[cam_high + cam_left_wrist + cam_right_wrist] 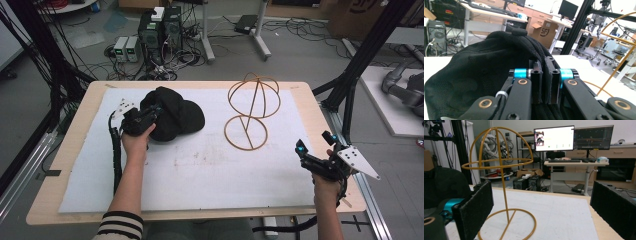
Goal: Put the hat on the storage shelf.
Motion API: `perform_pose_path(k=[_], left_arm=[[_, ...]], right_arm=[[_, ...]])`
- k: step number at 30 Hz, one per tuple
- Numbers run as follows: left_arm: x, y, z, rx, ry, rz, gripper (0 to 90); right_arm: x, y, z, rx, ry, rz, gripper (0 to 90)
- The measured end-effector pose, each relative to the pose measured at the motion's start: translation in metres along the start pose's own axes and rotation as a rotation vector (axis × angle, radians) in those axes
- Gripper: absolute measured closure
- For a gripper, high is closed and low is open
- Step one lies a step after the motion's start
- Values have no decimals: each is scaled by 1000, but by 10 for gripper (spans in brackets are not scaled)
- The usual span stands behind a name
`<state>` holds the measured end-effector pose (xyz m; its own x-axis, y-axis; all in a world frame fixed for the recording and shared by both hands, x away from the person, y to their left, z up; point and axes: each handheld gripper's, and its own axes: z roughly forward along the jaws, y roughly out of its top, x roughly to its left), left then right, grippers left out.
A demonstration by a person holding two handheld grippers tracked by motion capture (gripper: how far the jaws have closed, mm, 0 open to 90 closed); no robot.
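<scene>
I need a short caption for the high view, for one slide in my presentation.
Left gripper shut on the black cap; wire hat stand waits beside it.

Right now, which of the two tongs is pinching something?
The left tongs. Their jaws are squeezed shut on the black cap, with its cloth caught between them. The right tongs stand wide open at the table's right edge, holding nothing.

Floor: we see grey concrete (300,50) strewn with cables.
Desk: a far desk (576,163) carries two monitors (554,138).
Box: cardboard (546,31), possibly printed "SF".
Frame: black struts (365,55).
</scene>
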<state>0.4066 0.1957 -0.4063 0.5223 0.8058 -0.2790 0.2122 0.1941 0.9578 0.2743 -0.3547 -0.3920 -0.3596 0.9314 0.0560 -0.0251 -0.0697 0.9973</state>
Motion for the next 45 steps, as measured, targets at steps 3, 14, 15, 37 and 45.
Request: perform_pose_path(k=[3,14,15,37,45], left_arm=[[-2,5,0,9,1,17,850],[-25,32,2,-33,-36,83,850],[-25,32,2,-33,-36,83,850],[-69,95,-3,-137,-94,127,850],[-82,113,-1,-163,-104,123,850]], right_arm=[[0,0,0,0,0,0,44],[0,1,-1,-3,-1,2,44],[0,1,-1,-4,-1,1,44],[0,2,-2,-11,-2,9,44],[-1,3,-2,-17,-4,17,44]])
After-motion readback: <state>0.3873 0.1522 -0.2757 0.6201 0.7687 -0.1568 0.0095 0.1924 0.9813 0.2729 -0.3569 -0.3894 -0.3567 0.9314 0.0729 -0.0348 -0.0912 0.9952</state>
